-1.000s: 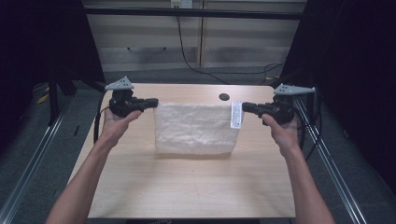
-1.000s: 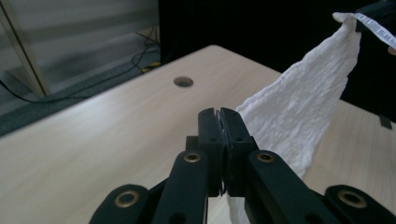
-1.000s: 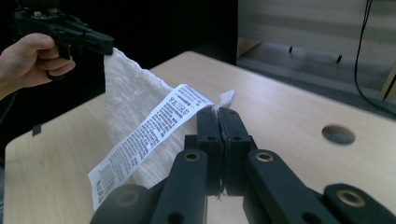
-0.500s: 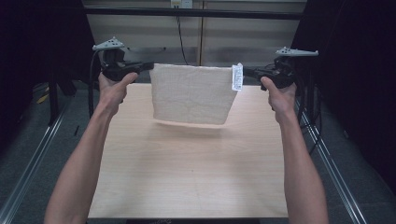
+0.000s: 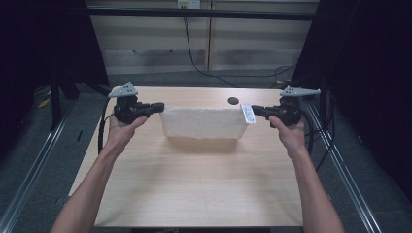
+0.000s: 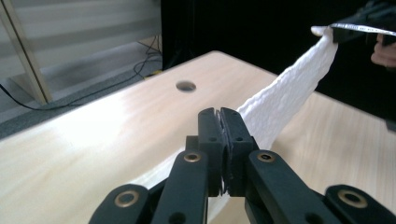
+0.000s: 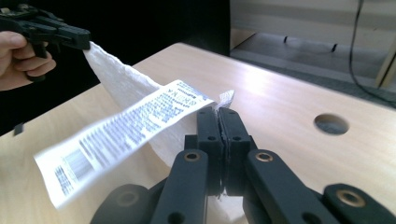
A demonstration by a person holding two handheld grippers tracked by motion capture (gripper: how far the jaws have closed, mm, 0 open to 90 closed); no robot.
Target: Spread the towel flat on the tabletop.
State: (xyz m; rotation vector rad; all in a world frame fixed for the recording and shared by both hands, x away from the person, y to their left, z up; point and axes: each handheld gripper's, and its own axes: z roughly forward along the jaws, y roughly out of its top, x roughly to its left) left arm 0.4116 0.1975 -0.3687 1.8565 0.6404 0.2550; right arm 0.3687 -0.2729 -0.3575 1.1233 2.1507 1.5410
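Note:
A white textured towel (image 5: 203,123) hangs stretched between the two grippers over the far half of the wooden table (image 5: 194,184), its lower part resting on the top. My left gripper (image 5: 160,107) is shut on the towel's left top corner; in the left gripper view the cloth (image 6: 285,100) runs from my closed jaws toward the other gripper. My right gripper (image 5: 254,111) is shut on the right top corner, where a white printed label (image 5: 248,113) sticks out. In the right gripper view the label (image 7: 121,140) flaps in front of the towel (image 7: 119,77).
A round hole (image 5: 233,101) sits in the table near its far edge, just behind the towel. Metal rails (image 5: 34,165) run along both sides of the table, and cables (image 5: 204,63) lie on the floor beyond it.
Both grippers lifted the towel high and spread it half a second ago, then came back down; now the towel hangs lower with its bottom folded on the table.

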